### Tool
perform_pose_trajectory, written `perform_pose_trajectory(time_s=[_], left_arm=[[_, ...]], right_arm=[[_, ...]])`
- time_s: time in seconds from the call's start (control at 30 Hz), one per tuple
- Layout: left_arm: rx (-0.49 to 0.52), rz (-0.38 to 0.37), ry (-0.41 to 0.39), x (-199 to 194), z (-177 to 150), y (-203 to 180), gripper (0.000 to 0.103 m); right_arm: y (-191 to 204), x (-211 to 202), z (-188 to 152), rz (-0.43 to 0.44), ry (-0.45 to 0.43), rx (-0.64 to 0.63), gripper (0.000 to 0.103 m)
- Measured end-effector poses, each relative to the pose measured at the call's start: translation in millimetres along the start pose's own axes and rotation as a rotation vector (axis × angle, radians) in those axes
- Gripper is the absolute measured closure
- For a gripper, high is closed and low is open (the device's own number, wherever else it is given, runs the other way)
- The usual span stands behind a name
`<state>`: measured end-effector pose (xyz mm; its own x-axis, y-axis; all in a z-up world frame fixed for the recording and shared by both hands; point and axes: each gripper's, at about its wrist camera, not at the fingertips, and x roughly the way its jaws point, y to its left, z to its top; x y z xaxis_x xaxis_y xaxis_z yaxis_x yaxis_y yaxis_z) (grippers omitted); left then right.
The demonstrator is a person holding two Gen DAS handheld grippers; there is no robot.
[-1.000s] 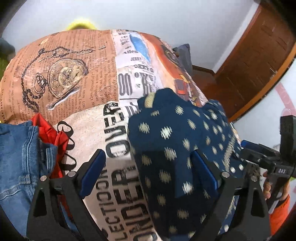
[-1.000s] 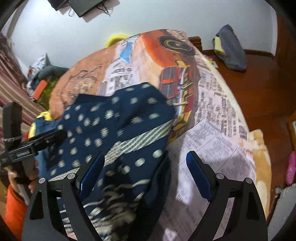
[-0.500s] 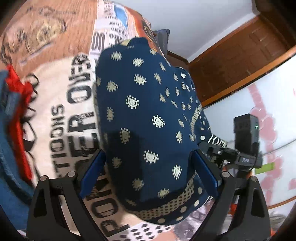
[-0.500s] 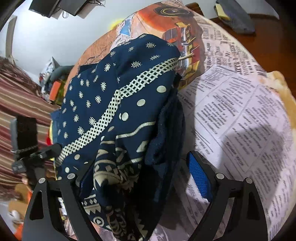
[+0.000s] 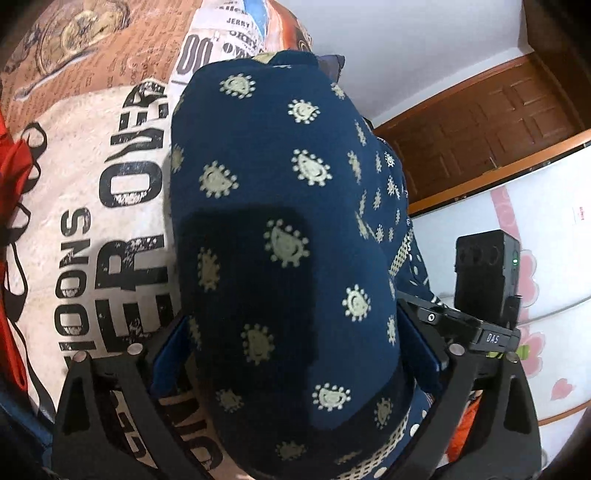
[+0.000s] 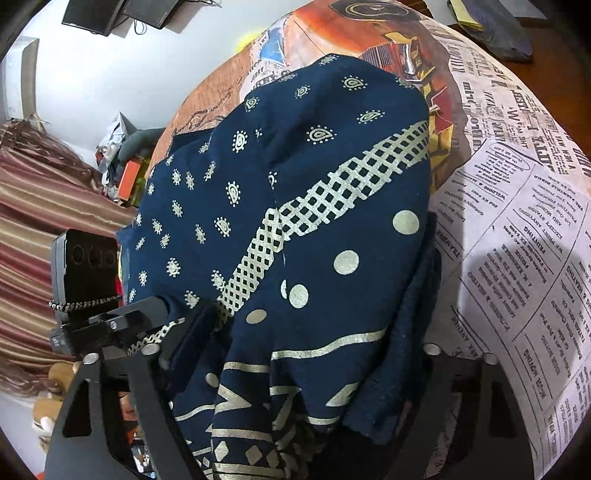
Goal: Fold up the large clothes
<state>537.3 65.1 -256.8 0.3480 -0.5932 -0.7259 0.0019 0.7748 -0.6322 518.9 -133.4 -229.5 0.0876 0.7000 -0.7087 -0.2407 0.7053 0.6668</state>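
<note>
A navy garment (image 5: 280, 184) with cream paisley prints lies folded on the printed bedspread (image 5: 110, 221). My left gripper (image 5: 295, 350) straddles the garment's near edge. Its blue pads (image 5: 166, 362) stand wide on either side of the cloth, so it is open. In the right wrist view the same garment (image 6: 314, 184) shows a lattice band and dots. My right gripper (image 6: 314, 350) reaches over its bunched near end, and its jaws are closing with cloth between them. The cloth hides both of its pads. Each view shows the other gripper at the side: the right (image 5: 480, 332), the left (image 6: 99, 328).
A red cloth (image 5: 11, 166) lies at the bed's left edge. A wooden door (image 5: 480, 129) and a white cabinet (image 5: 535, 258) stand to the right. A clutter pile (image 6: 125, 158) and a striped curtain (image 6: 37, 221) are on the left, and a dark bag (image 6: 498, 33) lies on the floor.
Both grippers have sunk and tipped down onto the navy garment, which now fills the space between their fingers. The cloth now covers the right gripper's pads.
</note>
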Motion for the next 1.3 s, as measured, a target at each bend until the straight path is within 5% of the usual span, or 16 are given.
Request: perform_pose_trajectory(time_s=[0.13,0.3,0.57,0.83,1.0,1.3], left_arm=[[0.026,0.017,-0.036,-6,-4,-7,0.026],[0.059,0.015,-0.065,-24,-8,-21,0.041],[0.085,-0.017,-0.162,-105,-15,-37,0.043],[0.142,0.032,-0.316,-222,-28,-36,0.043],[0.131,0.072,-0.374,-276,-36,-13,0.043],[0.045,0.149,-0.410,-330,-47,75,0.043]], right_arm=[[1,-7,-3,0.028,-0.016,0.025,0.056],[19,-21,-8,0.016,-0.038,-0.007,0.069],[96,-47,-15,-0.002,-0.099,-0.140,0.070],[182,-62,-28,0.038,-0.166,-0.287,0.070],[240,-36,-29,0.071,-0.167,-0.359,0.070],[286,55,-21,0.119,-0.078,-0.384,0.070]])
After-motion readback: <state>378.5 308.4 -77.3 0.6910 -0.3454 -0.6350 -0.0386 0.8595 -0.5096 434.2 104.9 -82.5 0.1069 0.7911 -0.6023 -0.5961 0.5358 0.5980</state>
